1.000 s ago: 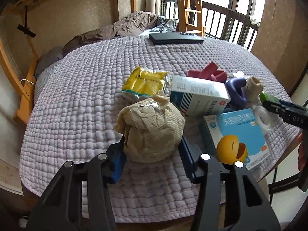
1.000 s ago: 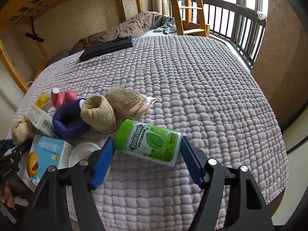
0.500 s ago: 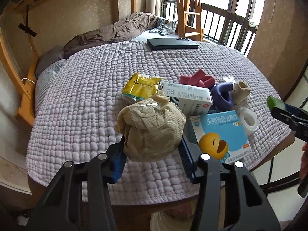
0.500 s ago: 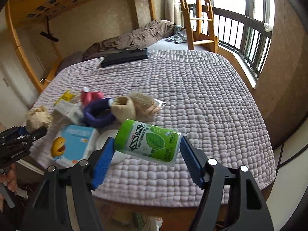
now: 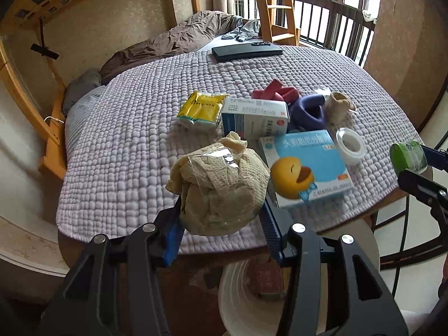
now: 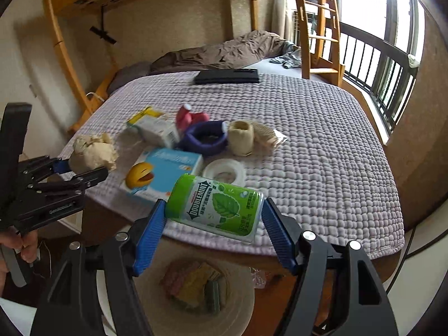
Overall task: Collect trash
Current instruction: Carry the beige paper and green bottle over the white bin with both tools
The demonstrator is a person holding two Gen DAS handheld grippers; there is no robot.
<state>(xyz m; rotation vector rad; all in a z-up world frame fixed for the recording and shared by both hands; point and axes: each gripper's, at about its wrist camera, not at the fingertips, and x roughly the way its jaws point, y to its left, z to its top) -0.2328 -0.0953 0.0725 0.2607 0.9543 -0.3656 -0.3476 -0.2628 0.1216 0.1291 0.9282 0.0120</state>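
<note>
- Left gripper [image 5: 221, 224]: blue pads clamped on a crumpled beige paper wad [image 5: 221, 187] bound with clear tape, held in the air off the near edge of the bed (also seen at the left of the right wrist view, wad [image 6: 93, 152] pinched between the jaws).
- Right gripper [image 6: 214, 221]: blue pads pressed on both ends of a green Doublemint gum bottle [image 6: 215, 207], lying sideways, cap to the left, lifted clear of the quilt.
- Below both grippers, near: a white bin [image 6: 156, 305] on the floor, with flat coloured packets inside (blurred).
- Lilac quilted bed cover [image 5: 134, 128] with a cluster near its near right edge: blue medicine box with a yellow cartoon face [image 5: 305, 168], roll of clear tape [image 5: 350, 145] just right of it, white and blue medicine box [image 5: 254, 117] behind, yellow packet [image 5: 200, 109] to its left.
- Farther back: red item [image 5: 275, 92], dark purple ring-shaped item [image 5: 306, 110], beige rolled item [image 5: 338, 106].
- Far side: black flat device [image 5: 246, 51] on the cover, brown duvet [image 5: 179, 42] beyond, wooden ladder [image 5: 275, 2].
</note>
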